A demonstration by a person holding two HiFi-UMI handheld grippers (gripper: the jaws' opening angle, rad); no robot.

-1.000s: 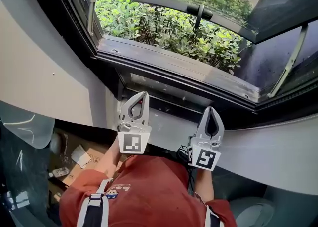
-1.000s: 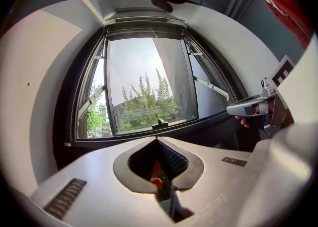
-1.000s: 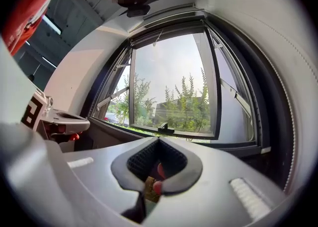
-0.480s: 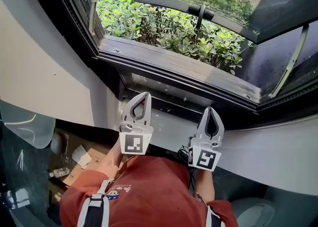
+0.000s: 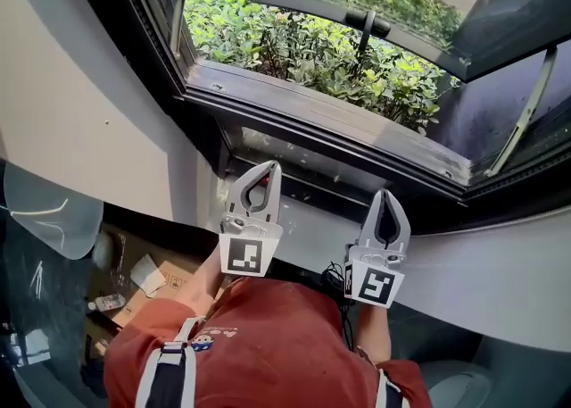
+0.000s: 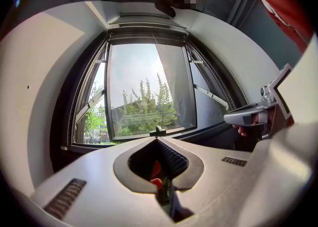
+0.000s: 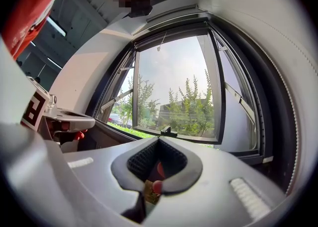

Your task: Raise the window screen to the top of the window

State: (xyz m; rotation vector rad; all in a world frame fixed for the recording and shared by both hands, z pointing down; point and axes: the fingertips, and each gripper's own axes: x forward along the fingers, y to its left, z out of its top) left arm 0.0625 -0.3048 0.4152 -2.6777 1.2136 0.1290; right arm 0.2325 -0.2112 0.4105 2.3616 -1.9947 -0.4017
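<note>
Here, the smooth grey left gripper [image 5: 269, 168] and right gripper [image 5: 390, 195], jaws pressed together on nothing, hover below the dark, scuffed window sill [image 5: 330, 120].

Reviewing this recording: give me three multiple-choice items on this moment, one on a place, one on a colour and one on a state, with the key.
1. Where are the left gripper and right gripper in the head view?
A. Pushed outside through the opening
B. Just below the window sill
C. Down at the floor

2. What colour is the person's shirt?
A. Blue
B. White
C. Red

3. How does the glass sash stand?
A. Swung open outward
B. Shut flat
C. Taken off

Key: 1 B, both sit under the sill, by the wall. 2 C, red cloth fills the bottom of the head view. 3 A, its lower edge hangs out over the bushes.
</note>
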